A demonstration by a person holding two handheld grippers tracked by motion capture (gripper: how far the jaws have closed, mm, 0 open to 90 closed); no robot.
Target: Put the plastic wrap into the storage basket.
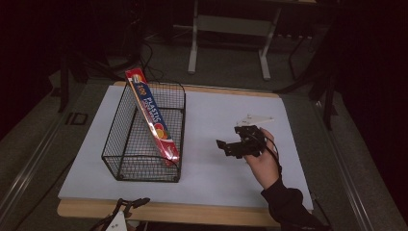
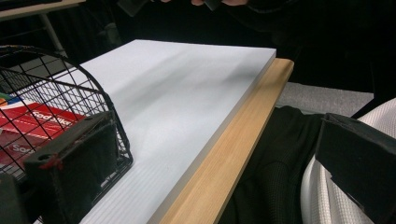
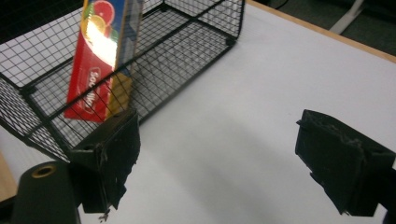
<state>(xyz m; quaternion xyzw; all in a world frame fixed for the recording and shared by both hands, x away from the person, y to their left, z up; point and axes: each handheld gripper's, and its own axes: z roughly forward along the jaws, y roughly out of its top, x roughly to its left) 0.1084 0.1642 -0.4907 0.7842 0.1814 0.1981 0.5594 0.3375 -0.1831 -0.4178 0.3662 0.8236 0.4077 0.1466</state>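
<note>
Plastic-wrap box [image 1: 153, 118] leans inside the wire basket [image 1: 126, 159] on the left of the counter [image 1: 216, 178], its far end poking above the far rim and its near end down by the near right corner. Your right tongs [image 1: 230, 144] hover open over the bare board, right of the basket; your left tongs [image 1: 129, 206] sit at the near edge.

From the left gripper view, your left tongs [image 2: 210, 158] are spread wide, the basket [image 2: 84, 88] just beside one jaw.

From the right gripper view, your right tongs [image 3: 224, 154] gape toward the box [image 3: 100, 56]. Judge it light, stiff cardboard, glossy and likely slippery, and easily dented. Pinch it across the narrow faces near the raised end, clear of the wire.
</note>
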